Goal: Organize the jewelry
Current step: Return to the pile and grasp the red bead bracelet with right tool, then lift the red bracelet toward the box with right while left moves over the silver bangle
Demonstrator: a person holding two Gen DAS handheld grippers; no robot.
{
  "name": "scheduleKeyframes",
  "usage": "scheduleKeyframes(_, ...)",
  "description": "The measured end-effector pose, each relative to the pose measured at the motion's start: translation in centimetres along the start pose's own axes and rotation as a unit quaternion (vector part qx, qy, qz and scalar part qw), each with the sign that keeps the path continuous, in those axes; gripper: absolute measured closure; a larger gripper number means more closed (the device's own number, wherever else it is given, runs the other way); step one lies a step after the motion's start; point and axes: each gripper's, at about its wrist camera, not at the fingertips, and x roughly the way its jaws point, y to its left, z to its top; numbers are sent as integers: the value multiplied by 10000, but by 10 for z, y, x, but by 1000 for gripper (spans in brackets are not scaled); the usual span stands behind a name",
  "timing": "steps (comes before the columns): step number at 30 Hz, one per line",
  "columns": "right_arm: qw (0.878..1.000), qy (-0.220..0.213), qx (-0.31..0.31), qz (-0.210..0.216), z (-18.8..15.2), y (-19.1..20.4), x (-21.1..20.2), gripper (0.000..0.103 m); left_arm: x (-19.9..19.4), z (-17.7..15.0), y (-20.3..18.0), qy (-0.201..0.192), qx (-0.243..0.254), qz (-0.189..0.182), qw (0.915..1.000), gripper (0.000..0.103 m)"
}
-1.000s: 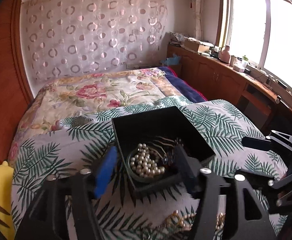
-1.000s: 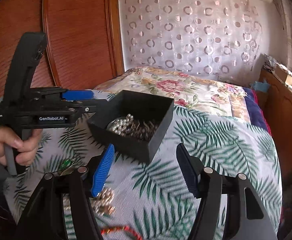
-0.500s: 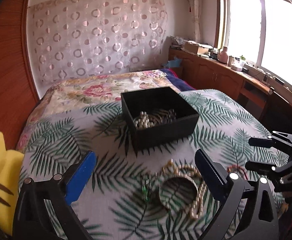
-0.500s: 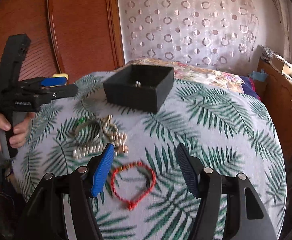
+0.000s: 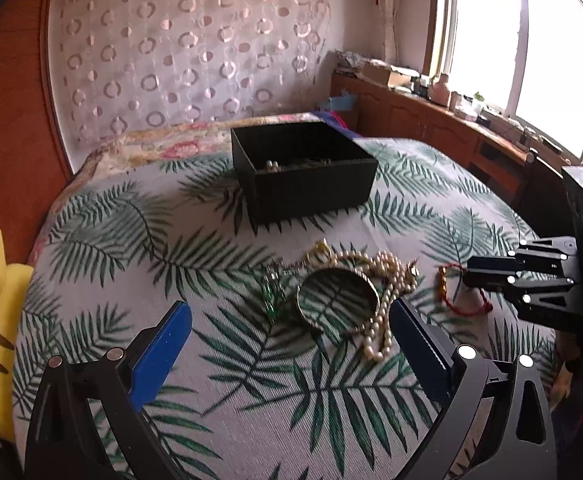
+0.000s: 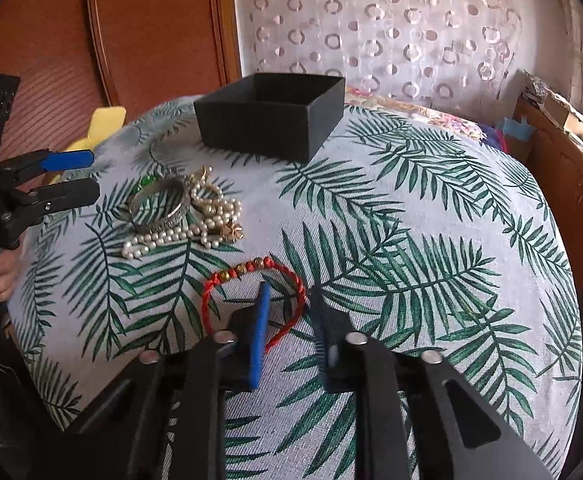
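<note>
Jewelry lay on the palm-leaf tabletop: the right gripper had just been closing, its jaws narrowed around the red cord bracelet. Beyond, the left gripper hung wide open, empty, before the pearl necklace and bangle. Farthest stood the black box.

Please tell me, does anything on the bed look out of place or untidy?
Yes. Several pieces lie loose on the leaf-print cover in front of the black box, not inside it: a pearl necklace tangled around a metal bangle with a green piece beside them, and a red cord bracelet lying apart from them.
</note>
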Motion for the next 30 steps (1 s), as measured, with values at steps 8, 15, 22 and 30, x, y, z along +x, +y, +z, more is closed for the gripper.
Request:
scheduleKeyframes(8, 10000, -11, 92, 2, -1, -4, 1, 97, 11, -5, -16, 245, 79, -180, 9995, 11)
scheduleKeyframes(15, 9999, -15, 128, 43, 0, -5, 1, 97, 28, -1, -25, 526, 105, -296, 9981, 37)
scheduleKeyframes(22, 9999, -20, 148, 64, 0, -5, 2, 97, 41, 0, -23, 688, -39, -376, 9969, 40)
scheduleKeyframes(30, 9999, -21, 136, 52, 0, -5, 2, 97, 53, 11, -28, 732, 13, -315, 9968, 41)
